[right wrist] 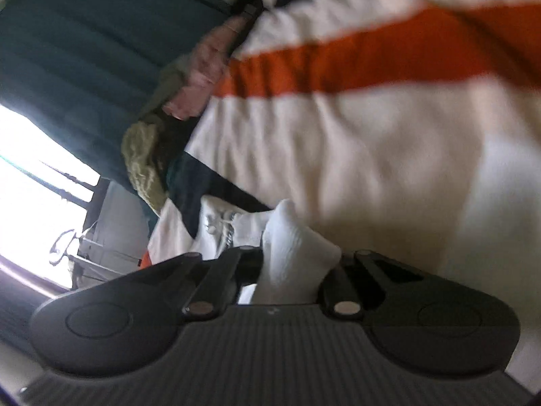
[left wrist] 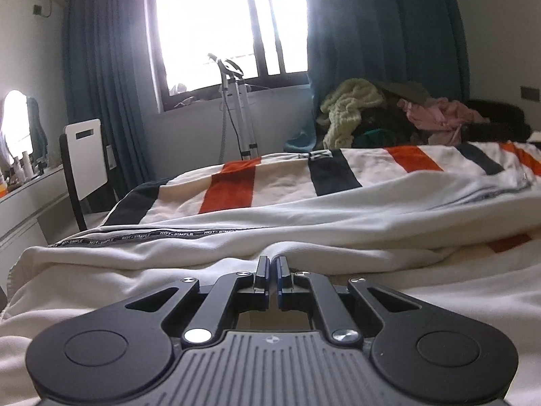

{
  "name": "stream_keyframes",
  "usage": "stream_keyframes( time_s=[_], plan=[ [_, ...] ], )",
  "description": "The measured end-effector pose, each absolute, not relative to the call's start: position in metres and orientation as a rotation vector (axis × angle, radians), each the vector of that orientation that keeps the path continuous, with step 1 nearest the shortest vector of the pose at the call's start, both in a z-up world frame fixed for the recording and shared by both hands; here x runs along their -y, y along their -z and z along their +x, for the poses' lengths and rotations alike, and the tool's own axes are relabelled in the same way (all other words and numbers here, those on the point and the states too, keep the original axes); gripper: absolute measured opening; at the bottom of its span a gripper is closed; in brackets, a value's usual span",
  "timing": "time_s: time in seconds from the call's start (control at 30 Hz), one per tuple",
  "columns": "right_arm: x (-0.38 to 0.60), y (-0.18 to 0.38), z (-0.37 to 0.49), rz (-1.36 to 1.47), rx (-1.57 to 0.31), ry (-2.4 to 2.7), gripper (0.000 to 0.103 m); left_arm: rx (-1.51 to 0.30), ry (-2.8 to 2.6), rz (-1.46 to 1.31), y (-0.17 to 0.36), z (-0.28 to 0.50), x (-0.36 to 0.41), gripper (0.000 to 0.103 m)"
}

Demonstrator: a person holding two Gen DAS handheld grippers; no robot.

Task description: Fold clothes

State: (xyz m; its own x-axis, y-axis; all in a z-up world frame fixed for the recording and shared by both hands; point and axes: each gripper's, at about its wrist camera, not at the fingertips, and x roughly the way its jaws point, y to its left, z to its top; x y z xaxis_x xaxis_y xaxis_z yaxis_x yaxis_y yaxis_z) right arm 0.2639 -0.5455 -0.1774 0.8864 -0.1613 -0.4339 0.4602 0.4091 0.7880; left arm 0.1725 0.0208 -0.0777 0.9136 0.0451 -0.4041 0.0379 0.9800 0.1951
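The left gripper has its two fingers drawn together, the blue-edged pads almost meeting, with their tips at a fold of the white garment; whether any cloth is pinched between them cannot be told. The right gripper is clamped on a bunched fold of the same white garment, which rises as a ribbed white hump between the fingers and hides their tips; this view is blurred and tilted.

The white garment lies in long crumpled folds across the bed, directly in front of the left gripper and spreading to both sides. A dark printed tape with lettering runs along one of its edges. Beneath and beyond it lies a cream blanket with orange and navy stripes, which fills most of the right wrist view as well.

At the far side of the bed sits a heap of clothes: a pale yellow-green knit, something pink, and darker pieces. Teal curtains hang on either side of a bright window, below which stands a metal stand. To the left are a white chair and a counter with small bottles.
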Motion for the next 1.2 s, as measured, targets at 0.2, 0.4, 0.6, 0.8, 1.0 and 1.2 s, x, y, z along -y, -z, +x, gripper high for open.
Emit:
stream_keyframes(
  time_s=[0.2,0.4,0.6,0.8,1.0,1.2],
  plan=[
    [0.564,0.164,0.26,0.999,-0.233,0.447,0.008,-0.44,0.05,0.227,0.085,0.171,-0.014,0.004],
    [0.583,0.189,0.228,0.97,-0.301,0.549,0.008,-0.485,0.108,0.22,0.093,0.169,-0.008,0.004],
    [0.557,0.165,0.222,0.774,-0.414,0.577,0.014,-0.486,0.132,0.162,0.09,0.166,-0.011,0.006],
    [0.512,0.126,0.201,0.542,-0.496,0.491,0.094,-0.489,0.175,0.117,0.075,0.156,-0.009,0.03],
    [0.474,0.09,0.171,0.494,-0.494,0.411,0.093,-0.485,0.181,0.046,0.052,0.132,-0.013,0.062],
    [0.407,0.055,0.13,0.349,-0.503,0.269,0.093,-0.447,0.127,0.008,0.024,0.101,-0.022,0.081]
  ],
)
